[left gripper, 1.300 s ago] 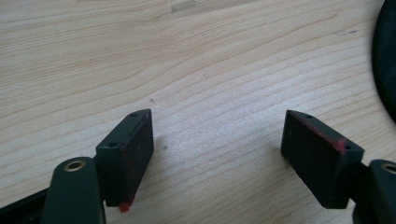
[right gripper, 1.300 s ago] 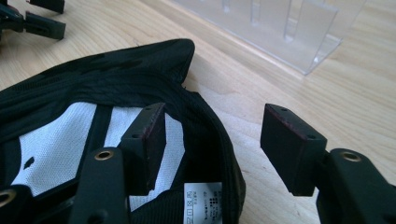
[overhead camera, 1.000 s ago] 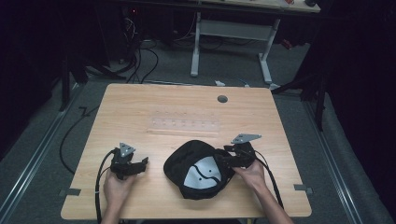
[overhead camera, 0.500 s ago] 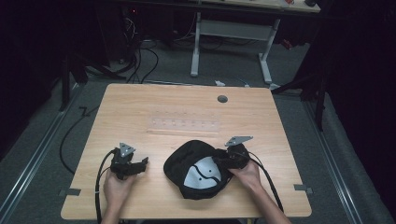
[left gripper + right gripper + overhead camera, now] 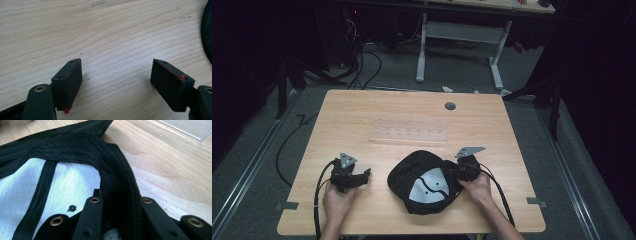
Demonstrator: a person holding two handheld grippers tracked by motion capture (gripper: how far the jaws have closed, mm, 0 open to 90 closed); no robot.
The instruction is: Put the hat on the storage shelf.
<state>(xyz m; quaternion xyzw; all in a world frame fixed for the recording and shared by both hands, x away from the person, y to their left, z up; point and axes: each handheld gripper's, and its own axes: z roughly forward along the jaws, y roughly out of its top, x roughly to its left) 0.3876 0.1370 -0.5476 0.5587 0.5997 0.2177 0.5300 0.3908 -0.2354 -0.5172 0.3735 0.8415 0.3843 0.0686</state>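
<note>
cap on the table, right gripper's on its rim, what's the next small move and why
Probably lift the rim a little. The right gripper has just closed its jaws on the rim of the black cap, which lies upside down, white lining up, on the table. The left gripper rests open beside it, free to help.

In the right gripper view we lose the right gripper's (image 5: 117,220) pads behind the black cap (image 5: 75,152) rim pinched between them, and the cap runs off the left and top edges. In the left gripper view, a dark curved sliver (image 5: 207,30), far right of the open left gripper (image 5: 117,85), is cut by the edge; we cannot identify it there.
</note>
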